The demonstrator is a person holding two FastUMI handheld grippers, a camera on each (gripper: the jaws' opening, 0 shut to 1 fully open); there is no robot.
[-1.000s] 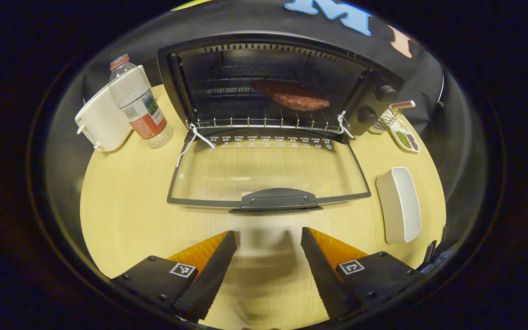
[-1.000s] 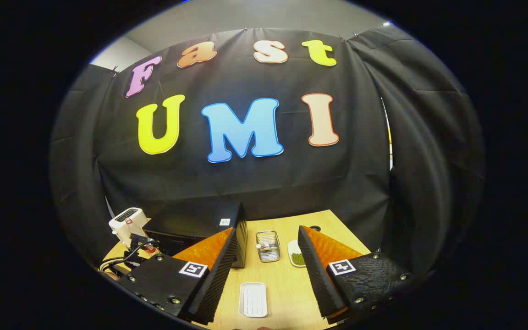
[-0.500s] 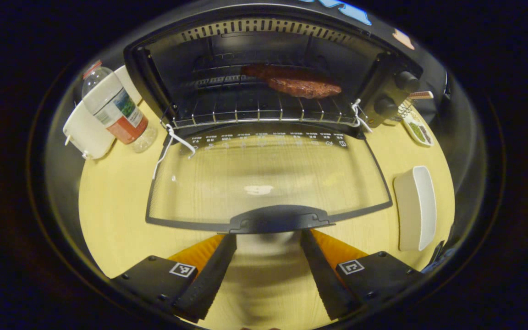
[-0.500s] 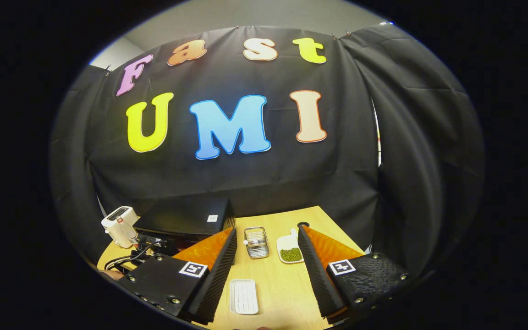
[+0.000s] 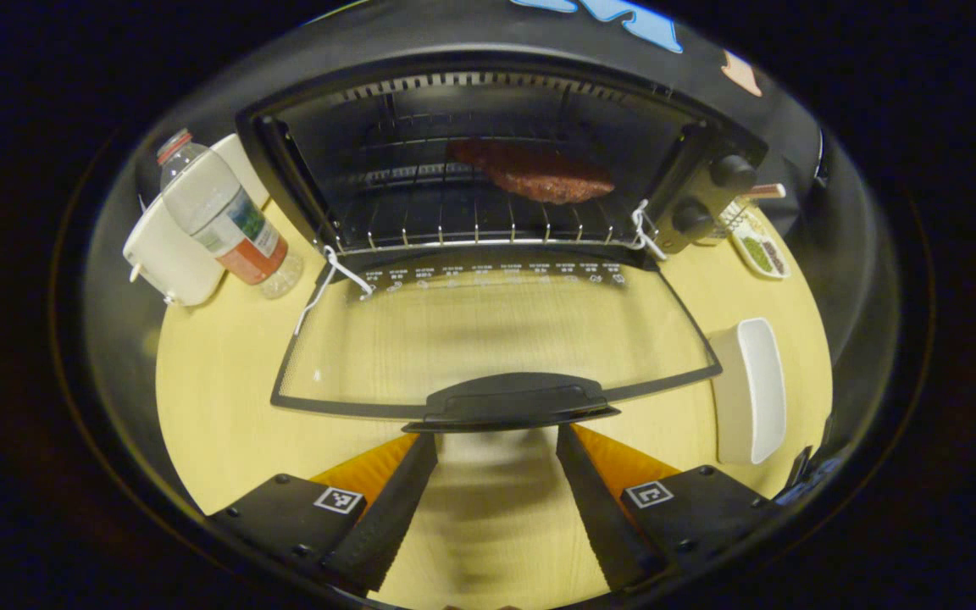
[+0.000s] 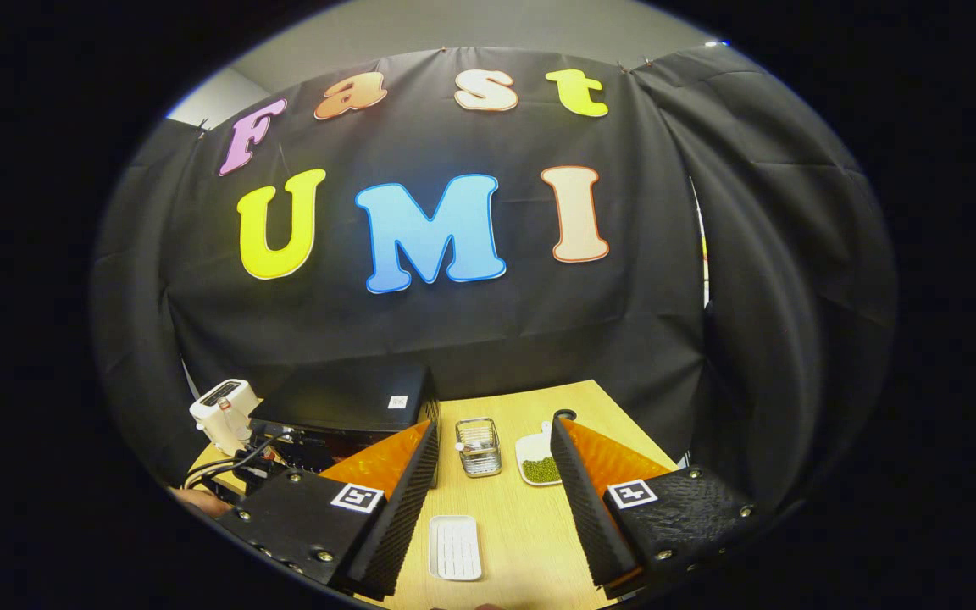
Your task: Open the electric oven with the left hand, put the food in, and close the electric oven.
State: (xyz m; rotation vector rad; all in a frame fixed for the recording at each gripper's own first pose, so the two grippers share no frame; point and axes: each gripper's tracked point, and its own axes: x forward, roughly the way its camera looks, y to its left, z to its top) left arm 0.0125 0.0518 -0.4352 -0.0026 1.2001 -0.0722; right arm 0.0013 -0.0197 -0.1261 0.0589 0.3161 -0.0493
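Now, oven: the electric oven (image 5: pixel 488 161) stands at the back of the worktop (image 5: pixel 217 398) with its cavity open toward the left gripper view.
Door: the glass door (image 5: pixel 496 339) is dropped forward, near flat over the worktop, with its dark handle (image 5: pixel 512 401) at the near edge.
Food: a brownish-red slab of food (image 5: pixel 532 171) lies on the wire rack (image 5: pixel 471 222) inside the oven, toward the right of the cavity.
Left tongs: the left tongs (image 5: pixel 496 500) are apart and hold nothing; their tips sit just short of the door handle, one to each side of it, and I cannot tell whether they touch it.
Right tongs: the right tongs (image 6: pixel 492 508) are apart and empty, held above the worktop and aimed at the booth wall.
Knobs: two dark knobs (image 5: pixel 712 195) sit on the oven's right panel.
Left of oven: a clear bottle (image 5: pixel 221 216) with a red cap stands against a white appliance (image 5: pixel 168 254).
Right of oven: a white tray (image 5: pixel 749 391) lies empty beside the door's right edge; farther back a small dish (image 5: pixel 761 252) holds green and dark bits.
Right gripper view: the oven's black top (image 6: pixel 344 396), a small wire basket (image 6: pixel 479 446), the dish of green bits and the white tray show between and past the fingers.
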